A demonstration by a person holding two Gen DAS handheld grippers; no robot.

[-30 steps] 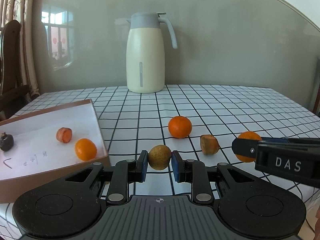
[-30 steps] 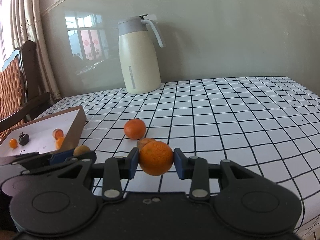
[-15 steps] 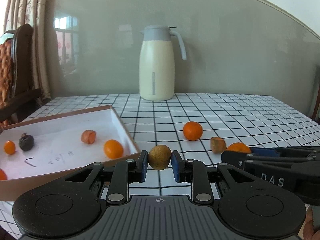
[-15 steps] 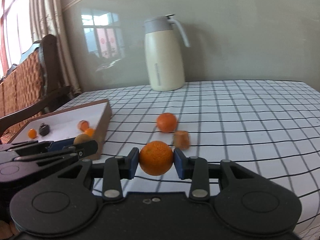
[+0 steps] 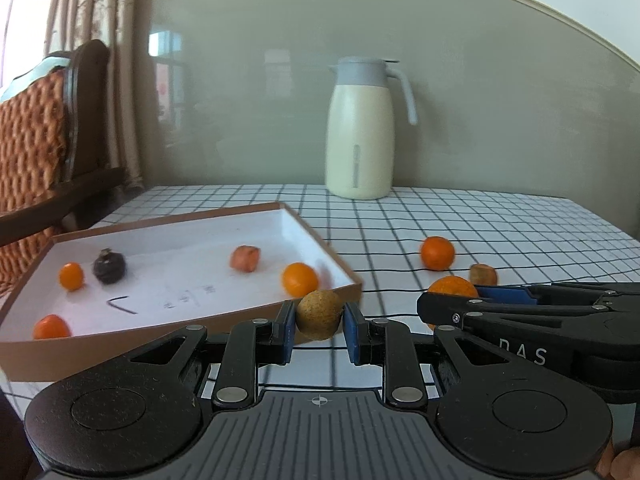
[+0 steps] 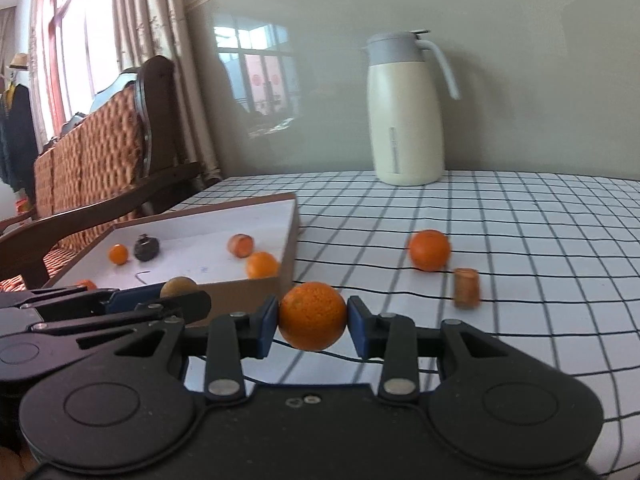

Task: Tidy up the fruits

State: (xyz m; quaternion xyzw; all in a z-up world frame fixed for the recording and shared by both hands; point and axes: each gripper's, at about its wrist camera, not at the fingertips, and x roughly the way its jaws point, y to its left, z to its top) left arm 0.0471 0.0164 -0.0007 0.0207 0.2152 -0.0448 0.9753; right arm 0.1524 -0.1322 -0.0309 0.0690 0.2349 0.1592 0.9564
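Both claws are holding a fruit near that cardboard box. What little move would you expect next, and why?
Probably carrying the left gripper forward over the box rim. It is shut on the brown fruit, level with the near wall and not yet inside, where other fruits already lie. The right gripper, shut on the orange, would likely follow.

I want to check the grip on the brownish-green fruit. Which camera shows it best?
The left wrist view: the brownish-green fruit sits centred and unobstructed between the left gripper pads, both contact sides visible. The right wrist view shows only its top peeking over the left gripper's fingers, at the left edge beside the box.
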